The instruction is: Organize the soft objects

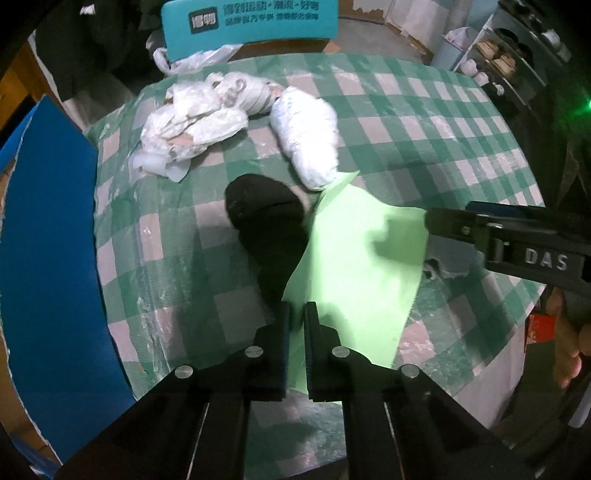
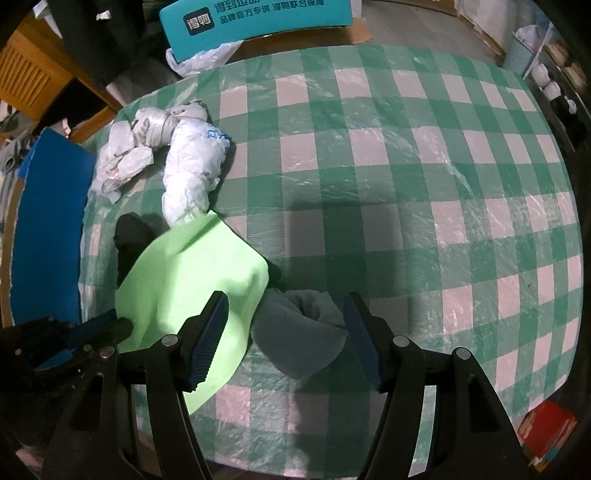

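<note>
A light green cloth (image 1: 358, 266) lies on the green checked table (image 1: 424, 147), partly over a black sock (image 1: 266, 229). My left gripper (image 1: 297, 314) is shut on the near edge of the green cloth. In the right wrist view the green cloth (image 2: 192, 273) sits left of a rolled grey-blue sock (image 2: 299, 332). My right gripper (image 2: 286, 317) is open, its jaws standing either side of the grey sock without touching it. The black sock (image 2: 129, 236) peeks out behind the cloth. My right gripper also shows in the left wrist view (image 1: 436, 225).
Crumpled white plastic bags (image 1: 195, 122) and a white wrapped bundle (image 1: 310, 136) lie at the table's far left. A blue board (image 1: 48, 240) stands along the left edge. A teal box (image 1: 251, 26) sits beyond the table. A red box (image 2: 546, 428) lies below the right edge.
</note>
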Demonstrator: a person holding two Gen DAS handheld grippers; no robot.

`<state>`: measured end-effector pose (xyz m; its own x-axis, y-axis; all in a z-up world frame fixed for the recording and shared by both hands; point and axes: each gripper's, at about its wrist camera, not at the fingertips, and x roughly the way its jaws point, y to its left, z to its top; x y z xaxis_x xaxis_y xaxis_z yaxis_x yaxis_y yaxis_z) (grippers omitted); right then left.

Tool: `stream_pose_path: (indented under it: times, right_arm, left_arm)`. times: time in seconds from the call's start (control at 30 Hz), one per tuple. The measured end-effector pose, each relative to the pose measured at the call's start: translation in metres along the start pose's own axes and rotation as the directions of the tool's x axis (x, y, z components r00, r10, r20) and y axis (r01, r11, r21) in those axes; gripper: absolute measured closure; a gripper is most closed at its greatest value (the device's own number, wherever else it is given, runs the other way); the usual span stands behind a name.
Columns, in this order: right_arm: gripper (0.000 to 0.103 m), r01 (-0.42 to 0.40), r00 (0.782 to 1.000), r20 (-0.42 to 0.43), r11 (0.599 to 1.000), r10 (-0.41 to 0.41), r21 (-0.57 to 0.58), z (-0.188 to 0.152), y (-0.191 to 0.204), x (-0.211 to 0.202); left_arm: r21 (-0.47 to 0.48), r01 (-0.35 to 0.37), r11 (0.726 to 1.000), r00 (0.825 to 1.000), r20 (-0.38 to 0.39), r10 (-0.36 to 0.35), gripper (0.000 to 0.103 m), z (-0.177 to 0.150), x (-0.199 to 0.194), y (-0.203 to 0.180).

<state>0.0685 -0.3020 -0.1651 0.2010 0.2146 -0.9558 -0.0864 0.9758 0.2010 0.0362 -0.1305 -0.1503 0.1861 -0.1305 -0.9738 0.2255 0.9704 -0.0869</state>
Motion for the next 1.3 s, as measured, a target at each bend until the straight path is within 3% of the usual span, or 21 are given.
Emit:
stream_pose_path:
  times: [0.3, 0.47, 0.53, 0.63, 0.83, 0.93, 1.3]
  right_arm:
    - [0.039, 0.006, 1.0, 0.005, 1.0, -0.006, 0.017, 0.0, -0.008, -0.004]
    - [0.038, -0.01, 1.0, -0.003, 1.0, 0.01, 0.015, -0.003, -0.008, -0.004]
    - [0.038, -0.023, 1.0, -0.001, 1.0, 0.023, 0.004, -0.004, -0.003, -0.003]
    - [0.038, -0.035, 0.999, 0.011, 0.999, 0.036, -0.016, -0.004, 0.005, -0.003]
    - [0.038, -0.074, 0.997, 0.011, 0.995, 0.075, -0.065, 0.001, 0.029, 0.006]
    - [0.037, -0.096, 0.995, 0.005, 0.994, 0.096, -0.057, 0.007, 0.035, 0.013]
    - [0.036, -0.089, 0.994, -0.063, 0.994, 0.085, -0.069, 0.013, 0.055, 0.045]
  left_arm:
    - [0.096, 0.067, 0.993, 0.998, -0.028, -0.064, 0.096, -0.011, 0.005, -0.043]
    - [0.107, 0.057, 0.993, 0.998, -0.026, -0.054, 0.095, -0.008, 0.003, -0.048]
    - [0.079, 0.058, 0.995, 0.998, -0.016, -0.057, 0.087, -0.004, -0.003, -0.04]
    - [0.035, 0.035, 0.999, 0.999, 0.02, -0.036, 0.063, 0.002, -0.012, -0.024]
    - [-0.044, 0.006, 0.999, 0.999, 0.036, -0.004, 0.054, 0.009, -0.019, 0.009]
    - [-0.069, -0.005, 0.998, 0.999, 0.037, 0.008, 0.043, 0.01, -0.017, 0.018]
    - [-0.129, -0.009, 0.992, 1.0, 0.016, 0.011, 0.041, 0.012, -0.007, 0.045]
